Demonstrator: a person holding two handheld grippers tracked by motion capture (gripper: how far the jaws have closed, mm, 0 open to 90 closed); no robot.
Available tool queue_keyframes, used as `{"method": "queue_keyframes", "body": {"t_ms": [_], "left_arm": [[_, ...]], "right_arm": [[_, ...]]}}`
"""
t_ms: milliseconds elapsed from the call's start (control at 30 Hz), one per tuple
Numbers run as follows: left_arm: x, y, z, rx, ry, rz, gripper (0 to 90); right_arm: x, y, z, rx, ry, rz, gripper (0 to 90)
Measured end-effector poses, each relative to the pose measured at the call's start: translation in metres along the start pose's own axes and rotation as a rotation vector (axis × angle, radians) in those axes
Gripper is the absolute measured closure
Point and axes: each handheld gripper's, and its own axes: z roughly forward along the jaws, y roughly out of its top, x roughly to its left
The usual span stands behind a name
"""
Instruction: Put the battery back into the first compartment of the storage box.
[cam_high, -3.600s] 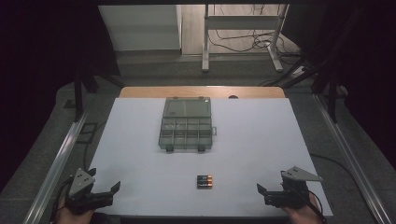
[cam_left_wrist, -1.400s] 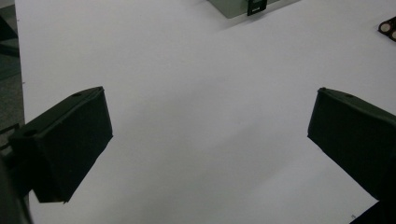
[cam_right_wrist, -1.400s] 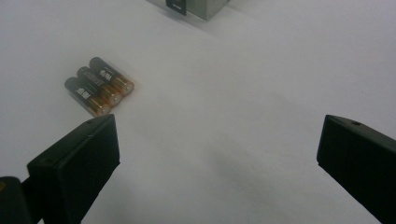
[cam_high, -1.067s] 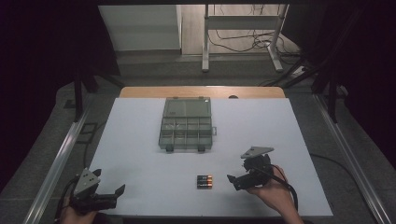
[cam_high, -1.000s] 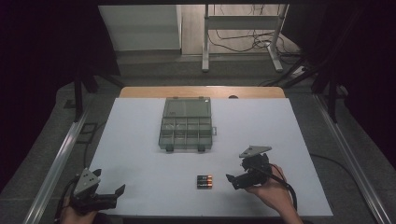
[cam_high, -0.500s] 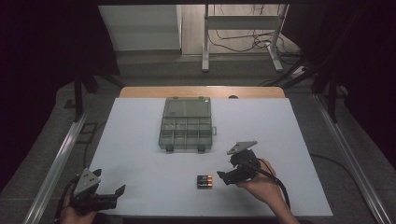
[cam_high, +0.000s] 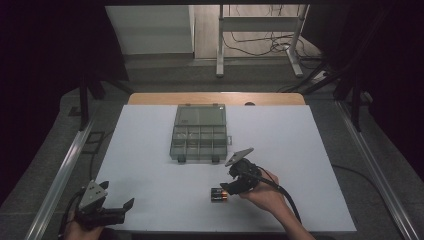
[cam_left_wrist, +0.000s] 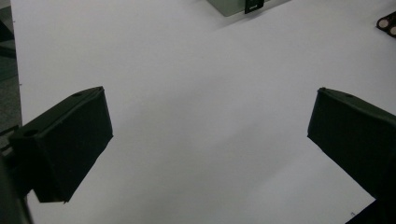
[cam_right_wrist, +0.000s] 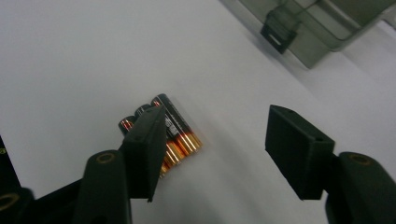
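Observation:
Three black-and-orange batteries (cam_high: 218, 194) (cam_right_wrist: 181, 134) lie side by side on the white table (cam_high: 150, 165), near its front edge. My right gripper (cam_high: 226, 189) (cam_right_wrist: 215, 116) hovers just right of them, tilted down. Its jaws have just been closing and stand half apart with nothing between the pads. In the right gripper view the batteries sit partly behind the left jaw, outside the gap. My left gripper (cam_high: 123, 210) (cam_left_wrist: 211, 98) rests at the front left corner, open wide over bare table. The battery ends (cam_left_wrist: 387, 23) also show far off in the left gripper view.
A grey translucent compartment box (cam_high: 200, 134) (cam_right_wrist: 308, 28) (cam_left_wrist: 233, 5) with two black latches sits at the table's middle, behind the batteries. Metal rails (cam_high: 65, 165) run along both sides of the table. A cable (cam_high: 282, 192) trails from the right gripper.
My right gripper has moved left across the table to the batteries, and its jaws have narrowed. The left gripper has stayed put.

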Motion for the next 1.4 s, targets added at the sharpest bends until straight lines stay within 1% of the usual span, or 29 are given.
{"method": "queue_keyframes", "body": {"t_ms": [33, 100, 133, 167, 200, 267, 467, 600, 700, 733, 767, 833, 933, 1033, 1100, 1133, 1233, 1300, 1367, 1400], "left_arm": [[0.0, 0.0, 0.0, 0.0, 0.0, 0.001, 0.6], [0.0, 0.0, 0.0, 0.001, 0.001, 0.003, 0.7], [0.0, 0.0, 0.0, 0.001, 0.001, 0.003, 0.7], [0.0, 0.0, 0.0, 0.003, 0.001, 0.004, 0.7], [0.0, 0.0, 0.0, 0.003, 0.001, 0.005, 0.7], [-0.001, 0.0, 0.0, 0.003, 0.002, 0.007, 0.6], [0.0, 0.0, 0.0, 0.003, -0.001, 0.006, 0.7], [-0.001, 0.0, 0.0, 0.004, 0.0, 0.008, 0.7], [-0.001, 0.0, 0.0, 0.006, 0.001, 0.015, 0.7], [-0.001, 0.0, 0.0, 0.007, 0.002, 0.015, 0.7], [-0.001, 0.0, 0.0, 0.007, 0.002, 0.016, 0.7], [-0.001, 0.0, 0.0, 0.008, 0.002, 0.016, 0.7], [-0.001, 0.0, 0.0, 0.008, 0.002, 0.017, 0.7], [-0.002, 0.0, 0.0, 0.007, 0.003, 0.021, 0.8], [-0.002, 0.0, 0.0, 0.008, 0.003, 0.024, 0.8], [-0.002, 0.001, 0.0, 0.009, 0.004, 0.025, 0.8], [-0.003, 0.001, 0.001, 0.01, 0.005, 0.027, 0.8], [-0.003, 0.001, 0.001, 0.011, 0.007, 0.029, 0.8], [-0.003, 0.001, 0.001, 0.013, 0.007, 0.03, 0.8], [-0.003, 0.001, 0.001, 0.013, 0.007, 0.031, 0.8]], "right_arm": [[0.001, 0.001, 0.002, 0.004, 0.004, -0.002, 41.0], [0.002, 0.006, 0.009, 0.033, 0.041, -0.018, 48.1], [0.002, 0.006, 0.009, 0.033, 0.041, -0.018, 48.1], [0.003, 0.008, 0.014, 0.053, 0.063, -0.021, 52.1], [0.003, 0.008, 0.014, 0.053, 0.063, -0.021, 52.1], [0.004, 0.01, 0.019, 0.071, 0.076, -0.023, 55.3], [0.003, 0.012, 0.034, 0.125, 0.09, -0.042, 61.8], [0.003, 0.013, 0.038, 0.134, 0.102, -0.049, 65.6], [0.002, 0.014, 0.043, 0.152, 0.095, -0.067, 69.8], [0.002, 0.014, 0.045, 0.163, 0.095, -0.064, 74.8], [0.002, 0.014, 0.047, 0.177, 0.09, -0.078, 75.5], [0.005, 0.014, 0.048, 0.187, 0.074, -0.105, 76.4], [0.007, 0.016, 0.048, 0.197, 0.074, -0.104, 76.6], [0.007, 0.015, 0.047, 0.186, 0.067, -0.11, 76.6], [0.005, 0.015, 0.045, 0.165, 0.062, -0.109, 76.6], [0.004, 0.015, 0.042, 0.14, 0.064, -0.1, 76.7], [0.001, 0.017, 0.035, 0.095, 0.068, -0.09, 76.6], [-0.001, 0.017, 0.032, 0.081, 0.066, -0.084, 76.6], [-0.005, 0.018, 0.028, 0.055, 0.069, -0.06, 76.6], [-0.005, 0.018, 0.028, 0.055, 0.069, -0.06, 76.6]]}}
